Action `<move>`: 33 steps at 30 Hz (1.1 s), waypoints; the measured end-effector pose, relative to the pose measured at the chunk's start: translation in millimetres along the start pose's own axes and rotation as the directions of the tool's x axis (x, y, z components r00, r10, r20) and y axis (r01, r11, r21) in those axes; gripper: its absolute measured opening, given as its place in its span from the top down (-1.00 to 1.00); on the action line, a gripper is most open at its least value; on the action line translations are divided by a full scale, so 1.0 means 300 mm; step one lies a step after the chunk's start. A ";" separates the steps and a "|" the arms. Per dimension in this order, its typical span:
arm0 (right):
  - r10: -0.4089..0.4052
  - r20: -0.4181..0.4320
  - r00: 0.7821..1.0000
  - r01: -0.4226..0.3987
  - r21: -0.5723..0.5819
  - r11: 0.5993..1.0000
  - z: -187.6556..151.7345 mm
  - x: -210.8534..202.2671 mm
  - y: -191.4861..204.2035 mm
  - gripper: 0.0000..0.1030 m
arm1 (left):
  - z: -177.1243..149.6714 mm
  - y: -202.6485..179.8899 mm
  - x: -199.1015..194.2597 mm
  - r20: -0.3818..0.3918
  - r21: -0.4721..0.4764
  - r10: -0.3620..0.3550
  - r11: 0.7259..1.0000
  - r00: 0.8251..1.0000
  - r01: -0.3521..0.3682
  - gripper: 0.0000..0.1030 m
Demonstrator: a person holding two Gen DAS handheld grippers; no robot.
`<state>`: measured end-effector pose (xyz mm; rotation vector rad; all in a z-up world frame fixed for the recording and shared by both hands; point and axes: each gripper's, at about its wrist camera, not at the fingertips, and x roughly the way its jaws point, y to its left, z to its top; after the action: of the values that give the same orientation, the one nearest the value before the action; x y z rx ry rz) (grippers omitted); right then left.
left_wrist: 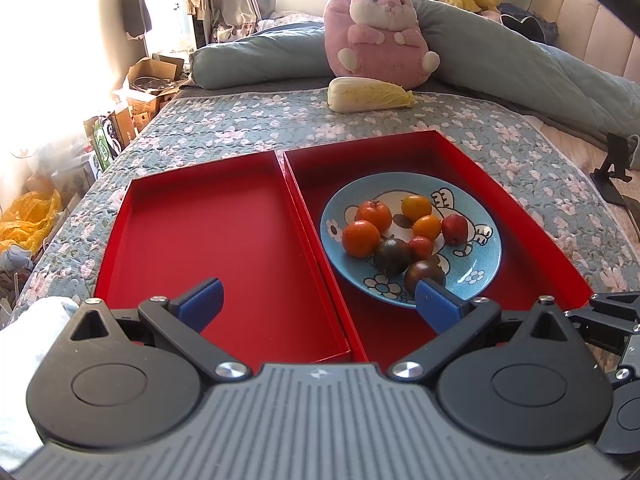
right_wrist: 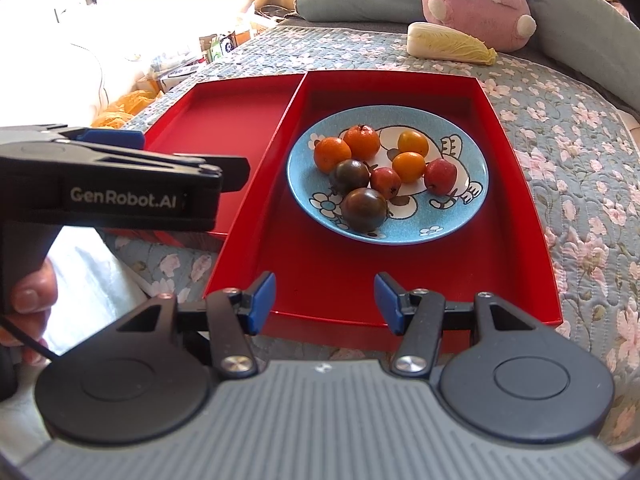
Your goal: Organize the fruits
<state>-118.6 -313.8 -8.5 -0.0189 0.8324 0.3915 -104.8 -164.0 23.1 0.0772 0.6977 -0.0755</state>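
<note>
A blue cartoon plate (left_wrist: 482,246) (right_wrist: 460,184) with several small fruits sits in the right red tray (left_wrist: 520,220) (right_wrist: 504,240): orange ones (right_wrist: 332,154), yellow ones (right_wrist: 413,143), red ones (right_wrist: 440,176) and dark ones (right_wrist: 364,209). The left red tray (left_wrist: 208,232) (right_wrist: 224,128) is empty. My left gripper (left_wrist: 318,300) is open and empty, over the wall between the trays at their near end. My right gripper (right_wrist: 325,300) is open and empty above the near edge of the right tray. The left gripper also shows in the right wrist view (right_wrist: 116,140).
The trays lie on a floral quilt (left_wrist: 240,120) on a bed. A napa cabbage (left_wrist: 370,94) (right_wrist: 448,44) and a pink plush toy (left_wrist: 376,36) lie beyond them. Boxes and bags (left_wrist: 132,112) crowd the floor at left. A black phone stand (left_wrist: 612,172) stands at right.
</note>
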 end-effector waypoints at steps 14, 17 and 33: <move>-0.009 0.016 1.000 0.010 -0.002 1.000 0.031 -0.014 -0.005 -0.12 | -0.016 -0.019 -0.004 -0.012 0.034 -0.008 0.999 1.000 0.008 -1.00; -0.015 0.019 1.000 0.015 0.003 1.000 0.037 -0.018 -0.014 -0.12 | -0.021 -0.027 -0.003 -0.017 0.051 -0.014 0.999 1.000 0.015 -1.00; -0.021 -0.006 1.000 0.021 -0.003 1.000 0.032 -0.004 -0.020 -0.12 | -0.031 -0.024 0.004 -0.026 0.053 -0.060 0.997 0.998 0.062 -0.99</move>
<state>-110.4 -318.2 -2.0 -0.0312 0.8369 0.3728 -110.6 -170.2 14.9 0.1083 0.7222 -0.1519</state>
